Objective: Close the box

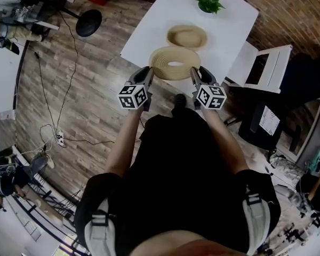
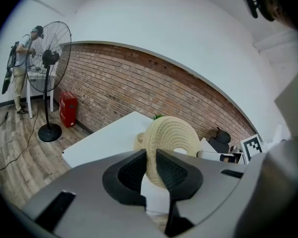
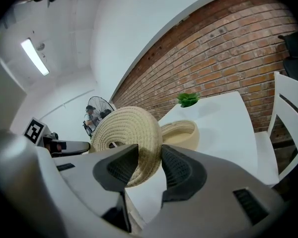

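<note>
Head view showed us the round woven lid (image 1: 161, 63) held up between our left gripper (image 1: 149, 74) and our right gripper (image 1: 194, 74), over the near edge of the white table (image 1: 229, 25). Each gripper's jaws pinched the lid's rim tight, one on each side. The open box (image 1: 186, 37) sat on the table just past the lid.

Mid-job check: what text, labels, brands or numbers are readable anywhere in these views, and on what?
No readable words or numbers anywhere.
Left marker cube, right marker cube: black-and-white square patterns, no letters.
White panel at the head view's right: print too small to read.
Red container: no legible label.
Woven lid, woven box: unmarked.
</note>
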The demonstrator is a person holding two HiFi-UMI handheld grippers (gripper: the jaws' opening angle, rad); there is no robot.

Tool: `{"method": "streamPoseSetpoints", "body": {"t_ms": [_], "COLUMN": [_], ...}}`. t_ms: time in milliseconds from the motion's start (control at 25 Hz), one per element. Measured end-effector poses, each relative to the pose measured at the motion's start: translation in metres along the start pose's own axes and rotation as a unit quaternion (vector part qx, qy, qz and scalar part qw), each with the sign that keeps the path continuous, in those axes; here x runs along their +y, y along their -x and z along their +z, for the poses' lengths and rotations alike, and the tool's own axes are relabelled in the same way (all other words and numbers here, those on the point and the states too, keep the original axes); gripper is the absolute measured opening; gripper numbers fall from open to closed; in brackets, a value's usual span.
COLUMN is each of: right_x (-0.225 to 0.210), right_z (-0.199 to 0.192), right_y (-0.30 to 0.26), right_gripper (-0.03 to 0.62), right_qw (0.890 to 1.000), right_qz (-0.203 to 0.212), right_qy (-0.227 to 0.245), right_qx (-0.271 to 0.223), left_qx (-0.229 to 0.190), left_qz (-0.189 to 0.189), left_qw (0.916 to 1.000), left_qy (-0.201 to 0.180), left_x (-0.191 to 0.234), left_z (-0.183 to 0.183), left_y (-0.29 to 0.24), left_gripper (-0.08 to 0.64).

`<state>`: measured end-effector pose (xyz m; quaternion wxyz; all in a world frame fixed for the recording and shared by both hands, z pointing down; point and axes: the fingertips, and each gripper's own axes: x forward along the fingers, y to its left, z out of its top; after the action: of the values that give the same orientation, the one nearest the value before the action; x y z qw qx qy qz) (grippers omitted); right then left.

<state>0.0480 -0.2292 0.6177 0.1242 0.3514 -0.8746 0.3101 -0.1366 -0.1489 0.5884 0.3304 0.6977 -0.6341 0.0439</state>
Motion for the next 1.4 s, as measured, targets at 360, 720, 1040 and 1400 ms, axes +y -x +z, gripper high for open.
{"method": "streamPoseSetpoints", "body": {"t_ms": [360, 720, 1040, 1400], "right_x": [-0.011, -0.018, -0.030, -0.042], "right_z": [0.015, 0.023, 0.036, 0.042], "right_y": [-0.012, -0.025, -0.044, -0.067], "right_gripper": [0.144, 0.144, 0.144, 0.144], "right_qw": [1.000, 1.000, 0.999, 0.998], "right_qz": [0.003, -0.007, -0.026, -0.051], "right_qy": [0.002, -0.002, -0.012, -0.022], "right_qx": [-0.001, -0.010, -0.017, -0.021], "left_qx": [-0.003, -0.001, 0.013, 0.033], "left_qz": [0.009, 0.005, -0.014, -0.035], "left_qw": [0.9999, 1.0000, 0.9998, 0.9988], "left_qy": [0.006, 0.007, 0.002, -0.005], "left_x": [-0.002, 0.004, 0.015, 0.030], "left_z": [0.010, 0.021, 0.034, 0.043], "left_y": [-0.014, -0.032, -0.060, -0.091], "left_gripper": [0.074, 0.074, 0.074, 0.074]}}
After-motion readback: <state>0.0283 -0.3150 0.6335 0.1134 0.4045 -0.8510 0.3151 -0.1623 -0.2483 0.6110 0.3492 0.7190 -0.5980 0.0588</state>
